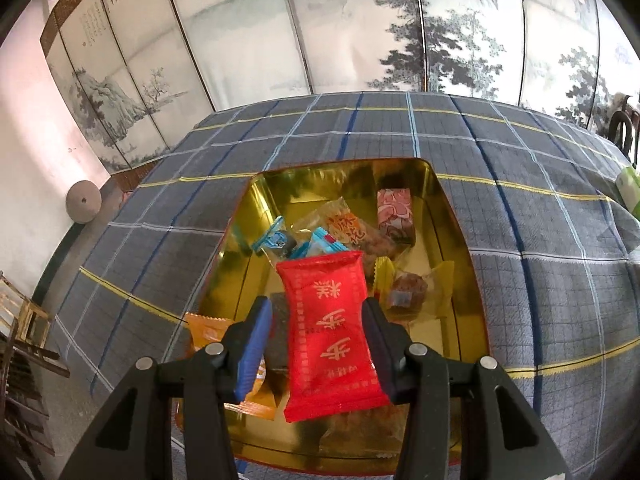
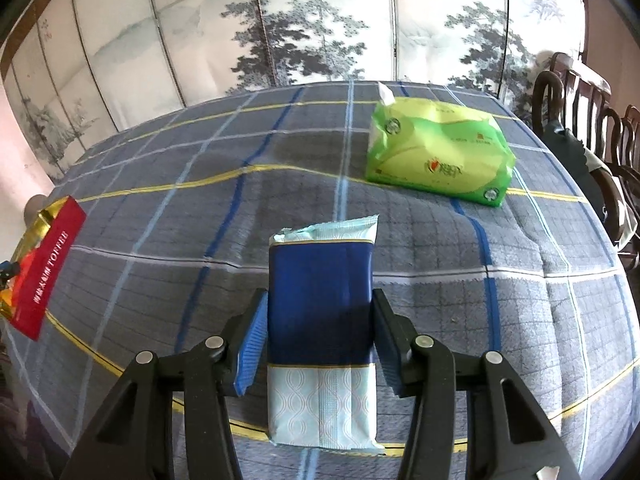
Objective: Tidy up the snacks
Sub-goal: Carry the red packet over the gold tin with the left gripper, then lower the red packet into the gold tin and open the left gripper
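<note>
In the left wrist view my left gripper (image 1: 318, 328) is open; a red snack packet (image 1: 330, 332) with gold characters sits loose between its blue pads, touching only the right one, over an open gold tin (image 1: 460, 240). The tin holds several wrapped snacks: a pink one (image 1: 395, 210), an orange one (image 1: 352, 232), blue ones (image 1: 280, 240), a yellow one (image 1: 412, 288). In the right wrist view my right gripper (image 2: 320, 328) is shut on a dark blue and pale blue packet (image 2: 320, 304), held above the tablecloth. The tin's red side (image 2: 44, 272) shows at the far left.
A grey plaid tablecloth (image 2: 200, 220) covers the table. A green tissue pack (image 2: 440, 152) lies at the back right. A painted folding screen (image 1: 320, 20) stands behind the table. Dark wooden chairs (image 2: 580, 112) stand at the right edge.
</note>
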The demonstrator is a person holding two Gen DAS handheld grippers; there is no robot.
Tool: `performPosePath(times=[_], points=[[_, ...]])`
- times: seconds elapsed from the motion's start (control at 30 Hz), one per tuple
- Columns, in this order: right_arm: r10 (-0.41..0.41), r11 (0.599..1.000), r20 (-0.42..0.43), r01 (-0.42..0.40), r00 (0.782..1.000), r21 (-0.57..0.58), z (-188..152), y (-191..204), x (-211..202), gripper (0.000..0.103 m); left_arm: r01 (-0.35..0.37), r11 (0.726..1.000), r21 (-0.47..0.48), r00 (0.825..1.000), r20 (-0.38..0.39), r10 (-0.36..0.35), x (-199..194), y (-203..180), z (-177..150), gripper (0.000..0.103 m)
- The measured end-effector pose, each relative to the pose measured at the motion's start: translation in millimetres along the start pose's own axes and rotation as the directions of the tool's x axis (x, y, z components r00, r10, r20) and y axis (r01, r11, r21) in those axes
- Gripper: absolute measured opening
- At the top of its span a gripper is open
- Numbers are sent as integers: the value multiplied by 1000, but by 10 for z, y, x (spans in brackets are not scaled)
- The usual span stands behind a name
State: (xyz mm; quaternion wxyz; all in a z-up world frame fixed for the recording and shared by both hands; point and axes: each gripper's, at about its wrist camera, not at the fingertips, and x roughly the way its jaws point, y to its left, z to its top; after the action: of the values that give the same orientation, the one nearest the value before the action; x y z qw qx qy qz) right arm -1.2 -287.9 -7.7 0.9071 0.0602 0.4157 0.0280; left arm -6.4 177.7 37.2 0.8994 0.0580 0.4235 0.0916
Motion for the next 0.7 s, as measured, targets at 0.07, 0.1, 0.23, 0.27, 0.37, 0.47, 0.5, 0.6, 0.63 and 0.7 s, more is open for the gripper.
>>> performPosePath(times=[0.07, 0.1, 0.23, 0.27, 0.37, 0.47, 0.5, 0.6, 0.63, 0.7], points=[[7, 1000, 8, -7, 1000, -6, 26, 63, -32, 46, 0, 1000, -8, 1000, -2, 0, -6, 20, 0, 48], [10, 1000, 10, -10, 1000, -8, 34, 82, -43, 46, 3, 1000, -11, 1000, -4, -3, -8, 31, -2, 48], [32, 999, 22, -31, 999, -16, 85, 180, -93, 46, -1, 1000, -22, 1000, -9, 0, -19, 69, -27, 50], [40, 999, 24, -39, 999, -19, 101, 222, -101, 46, 2, 1000, -26, 1000, -7, -2, -27, 81, -31, 50], [55, 998, 23, -54, 998, -41, 132, 335, -110, 46, 8, 999, -35, 1000, -6, -8, -53, 104, -37, 50], [75, 996, 29, -74, 997, -56, 172, 478, -121, 46, 10, 999, -45, 1000, -5, -10, -78, 134, -38, 51], [84, 995, 33, -82, 996, -60, 189, 538, -124, 46, 10, 999, -48, 1000, -6, -10, -79, 142, -42, 51], [113, 991, 42, -110, 993, -72, 226, 685, -141, 45, 16, 998, -62, 1000, -6, -17, -98, 181, -49, 51], [129, 989, 45, -125, 991, -79, 249, 764, -146, 45, 15, 998, -65, 1000, -5, -16, -103, 193, -51, 51], [146, 985, 49, -141, 988, -98, 271, 905, -160, 45, 12, 997, -74, 1000, -4, -12, -120, 225, -58, 51]])
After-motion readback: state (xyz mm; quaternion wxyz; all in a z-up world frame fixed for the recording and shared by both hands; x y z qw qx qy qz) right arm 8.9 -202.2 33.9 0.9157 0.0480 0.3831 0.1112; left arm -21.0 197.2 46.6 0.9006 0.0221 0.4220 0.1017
